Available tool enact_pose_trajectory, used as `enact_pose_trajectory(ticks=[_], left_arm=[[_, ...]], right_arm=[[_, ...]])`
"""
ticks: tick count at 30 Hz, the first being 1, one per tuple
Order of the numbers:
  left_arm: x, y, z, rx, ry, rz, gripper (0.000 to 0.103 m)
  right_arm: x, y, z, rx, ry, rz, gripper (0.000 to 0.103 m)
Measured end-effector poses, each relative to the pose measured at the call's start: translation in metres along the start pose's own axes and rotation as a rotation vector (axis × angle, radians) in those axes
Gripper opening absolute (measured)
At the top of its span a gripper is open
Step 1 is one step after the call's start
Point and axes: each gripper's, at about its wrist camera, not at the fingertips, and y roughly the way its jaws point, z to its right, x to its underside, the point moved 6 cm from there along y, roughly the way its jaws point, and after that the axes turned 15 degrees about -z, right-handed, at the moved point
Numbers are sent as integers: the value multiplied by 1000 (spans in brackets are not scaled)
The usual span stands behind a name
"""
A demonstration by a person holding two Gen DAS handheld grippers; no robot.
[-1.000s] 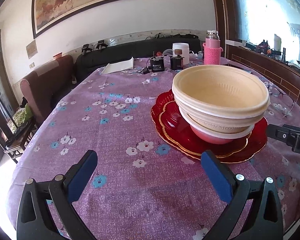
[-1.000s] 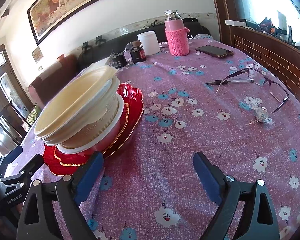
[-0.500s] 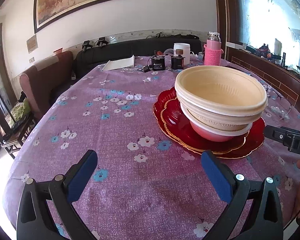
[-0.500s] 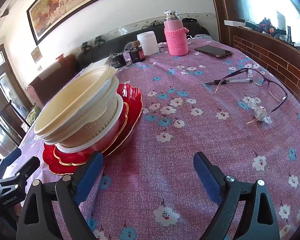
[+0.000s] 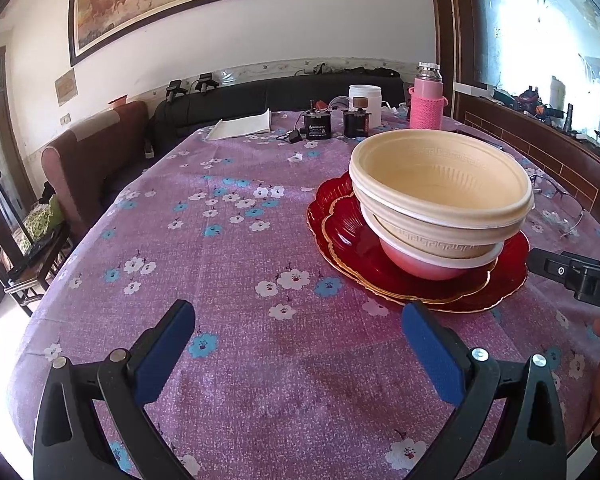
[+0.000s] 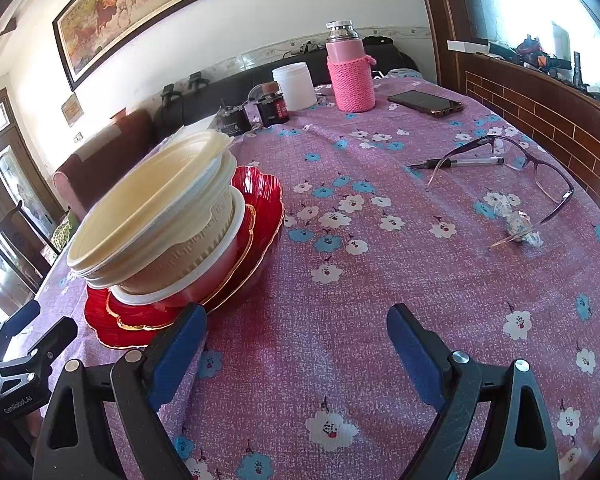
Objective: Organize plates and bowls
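Cream bowls [image 5: 440,184] are nested in a pink bowl [image 5: 432,266], stacked on two red glass plates [image 5: 508,280] with gold rims on the purple floral tablecloth. The stack also shows in the right wrist view [image 6: 156,224], tilted-looking, with the plates [image 6: 264,200] beneath. My left gripper [image 5: 296,344] is open and empty, hovering over the cloth short of and left of the stack. My right gripper [image 6: 296,344] is open and empty, its left finger near the plates' rim. Each gripper's body shows at the edge of the other view.
At the table's far end stand a pink thermos [image 6: 350,68], a white jar [image 6: 294,86], small dark jars [image 5: 356,122] and a folded paper [image 5: 244,126]. A phone [image 6: 424,102], glasses [image 6: 512,168], a pen [image 6: 456,163] and a wrapped candy [image 6: 518,228] lie right. Brown chair [image 5: 88,160] at left.
Both grippers stayed open. The left gripper has drawn back and risen slightly, so the stack looks a little farther. The right view has hardly shifted.
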Motion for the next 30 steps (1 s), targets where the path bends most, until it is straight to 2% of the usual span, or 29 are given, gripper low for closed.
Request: enact_pose_trajectory(ticks=[28,30], left_arm=[[5,-6,1,13,-4,-19,103],[5,-7,2,40,-1,-23,103]], right_arm=[[1,-1,1,2,3,7,94],[1,-2,2,1,7,8,94]])
